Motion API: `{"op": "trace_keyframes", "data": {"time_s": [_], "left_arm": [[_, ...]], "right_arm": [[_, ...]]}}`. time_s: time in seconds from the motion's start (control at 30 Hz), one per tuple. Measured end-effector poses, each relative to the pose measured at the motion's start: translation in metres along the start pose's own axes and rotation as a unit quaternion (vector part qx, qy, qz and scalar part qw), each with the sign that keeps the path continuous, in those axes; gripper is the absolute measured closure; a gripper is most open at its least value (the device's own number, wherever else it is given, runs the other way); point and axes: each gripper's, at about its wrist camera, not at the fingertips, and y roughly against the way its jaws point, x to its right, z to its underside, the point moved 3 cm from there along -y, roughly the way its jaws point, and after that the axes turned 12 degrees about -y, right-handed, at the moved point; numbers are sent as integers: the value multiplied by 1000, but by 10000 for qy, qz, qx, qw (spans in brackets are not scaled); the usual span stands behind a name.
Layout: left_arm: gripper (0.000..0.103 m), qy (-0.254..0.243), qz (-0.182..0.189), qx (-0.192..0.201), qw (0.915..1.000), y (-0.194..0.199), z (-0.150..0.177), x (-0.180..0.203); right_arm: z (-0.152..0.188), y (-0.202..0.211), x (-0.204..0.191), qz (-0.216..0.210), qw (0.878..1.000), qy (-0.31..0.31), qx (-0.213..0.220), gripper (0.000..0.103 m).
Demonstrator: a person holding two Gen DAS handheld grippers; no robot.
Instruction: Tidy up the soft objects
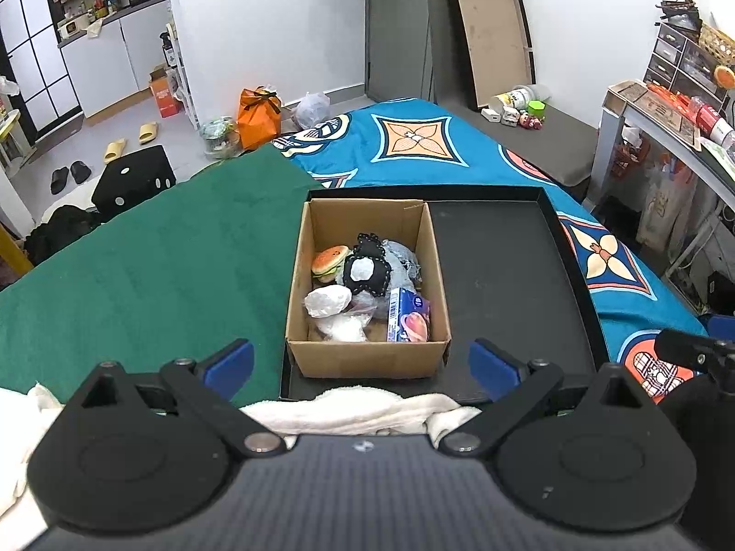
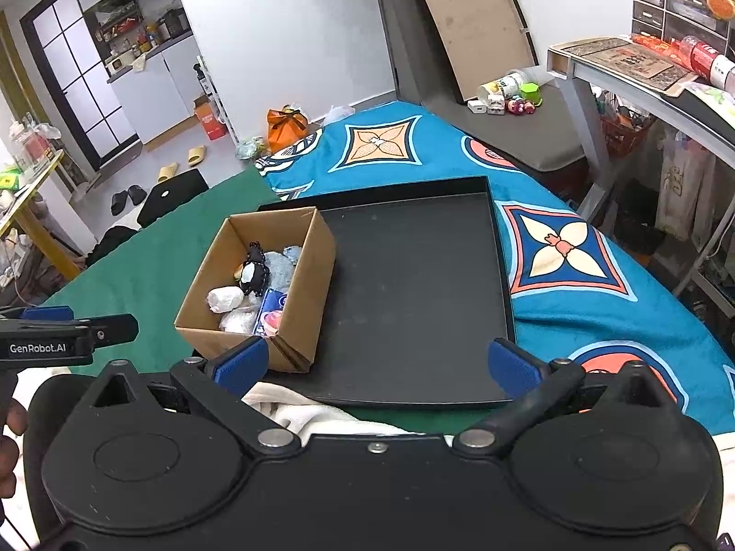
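The soft objects lie together in the cardboard box (image 1: 367, 284): a burger toy (image 1: 330, 262), a black-and-white plush (image 1: 366, 271), a tissue pack (image 1: 409, 316) and white bagged pieces (image 1: 328, 300). The box stands in the left part of a black tray (image 1: 510, 284), whose right part is bare. The tray rests on a bed with a green cloth (image 1: 161, 266) and a blue patterned cover (image 1: 436, 147).

The left gripper (image 1: 360, 362) has its fingers wide apart and holds nothing; the box is at its 12 o'clock. The right gripper (image 2: 376, 362) is also wide open and empty, with the box at 11 o'clock. I judge that a pick is about to start: one gripper must go down into the box and close on a single item.
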Motion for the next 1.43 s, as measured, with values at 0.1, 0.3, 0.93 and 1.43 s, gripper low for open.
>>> {"op": "trace_keyframes", "data": {"time_s": [0.1, 0.3, 0.93, 1.43], "left_arm": [[4, -25, 7, -6, 10000, -2, -1, 1], [4, -22, 36, 4, 10000, -4, -3, 1], [4, -18, 64, -66, 10000, -12, -2, -1], [4, -65, 102, -41, 9999, -18, -4, -1]], "right_arm": [[0, 0, 0, -8, 10000, -2, -10, 0], [1, -2, -1, 12, 10000, 2, -58, 0], [0, -6, -1, -1, 9999, -28, -141, 0], [1, -15, -5, 60, 9999, -34, -150, 0]]}}
